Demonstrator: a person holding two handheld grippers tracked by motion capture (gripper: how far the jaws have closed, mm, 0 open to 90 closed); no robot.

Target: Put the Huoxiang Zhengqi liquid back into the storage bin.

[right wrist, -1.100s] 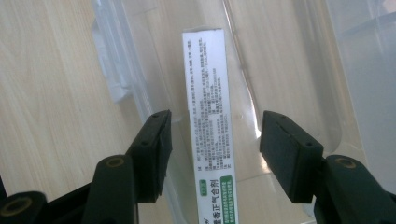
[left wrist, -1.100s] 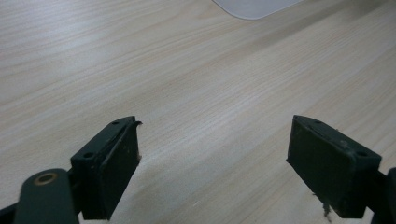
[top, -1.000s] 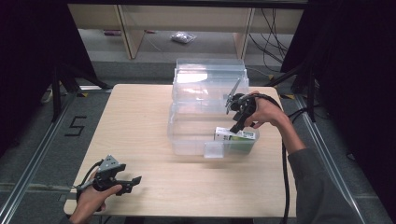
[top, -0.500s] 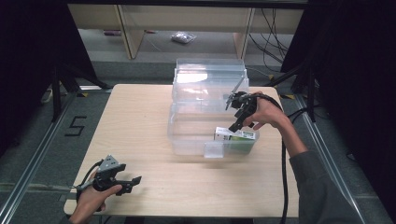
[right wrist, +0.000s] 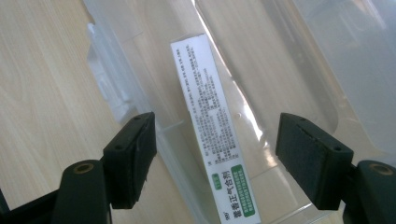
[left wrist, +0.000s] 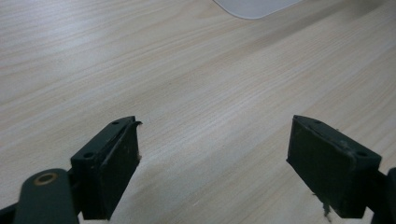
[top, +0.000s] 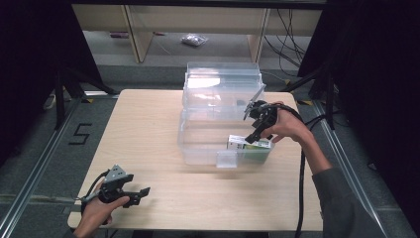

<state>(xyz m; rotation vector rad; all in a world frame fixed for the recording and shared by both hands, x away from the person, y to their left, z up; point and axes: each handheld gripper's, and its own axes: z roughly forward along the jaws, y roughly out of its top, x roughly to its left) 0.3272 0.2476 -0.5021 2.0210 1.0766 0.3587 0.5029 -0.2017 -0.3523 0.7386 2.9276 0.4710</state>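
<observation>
White-and-green carton (right wrist: 214, 135) flat inside clear bin (top: 198, 144), right tool (right wrist: 215, 158) wide above it.

A pale wooden table (top: 148, 129) with fine matt grain. On it, a clear, glossy plastic box (top: 218, 106) that catches glare. Inside lies a smooth white-and-green printed cardboard carton (right wrist: 212, 126). The gripper pads (right wrist: 308, 158) look matt black, slightly rough rubber.

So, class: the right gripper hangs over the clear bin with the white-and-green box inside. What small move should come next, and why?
Probably lift the right gripper clear of the clear bin: its jaws stand open and empty, and the box already lies inside.
</observation>
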